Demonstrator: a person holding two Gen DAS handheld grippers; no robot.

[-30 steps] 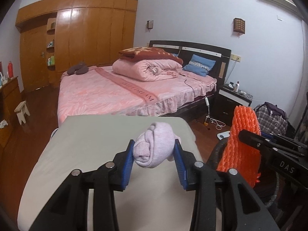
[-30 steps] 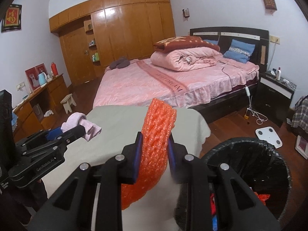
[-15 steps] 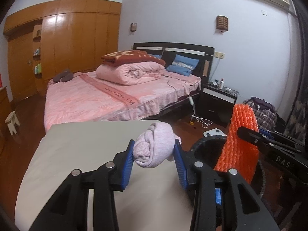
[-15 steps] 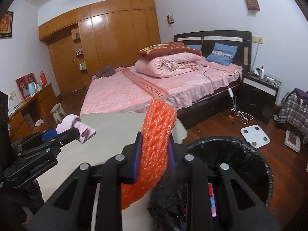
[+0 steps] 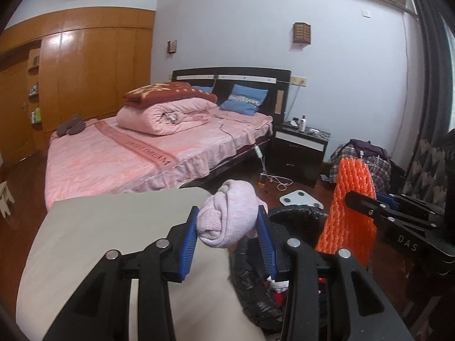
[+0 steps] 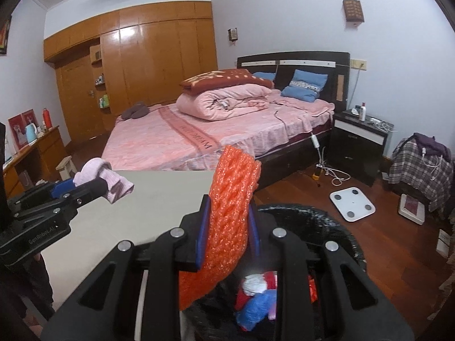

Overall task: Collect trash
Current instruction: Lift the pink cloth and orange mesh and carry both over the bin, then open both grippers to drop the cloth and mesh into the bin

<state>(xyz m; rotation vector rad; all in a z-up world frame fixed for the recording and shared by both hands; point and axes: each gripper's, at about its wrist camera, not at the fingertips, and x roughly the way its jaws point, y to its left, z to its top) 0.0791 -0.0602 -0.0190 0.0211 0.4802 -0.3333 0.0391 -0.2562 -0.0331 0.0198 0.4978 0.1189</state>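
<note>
Our left gripper (image 5: 229, 231) squeezed a soft, rolled pink sock (image 5: 227, 217). Our right gripper (image 6: 227, 230) pinched bumpy orange foam netting (image 6: 230, 199). Only the right view showed inside the black bin (image 6: 335, 227): maybe crumpled wrappers.

I see the bin (image 6: 335, 227) right of the table (image 6: 159, 199), the bed (image 6: 216, 139) behind both, the nightstand (image 6: 361, 145) at its right.

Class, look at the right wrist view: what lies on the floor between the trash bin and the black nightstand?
A white bathroom scale lies there, between the bin and nightstand; cables lie nearer the bed.
</note>
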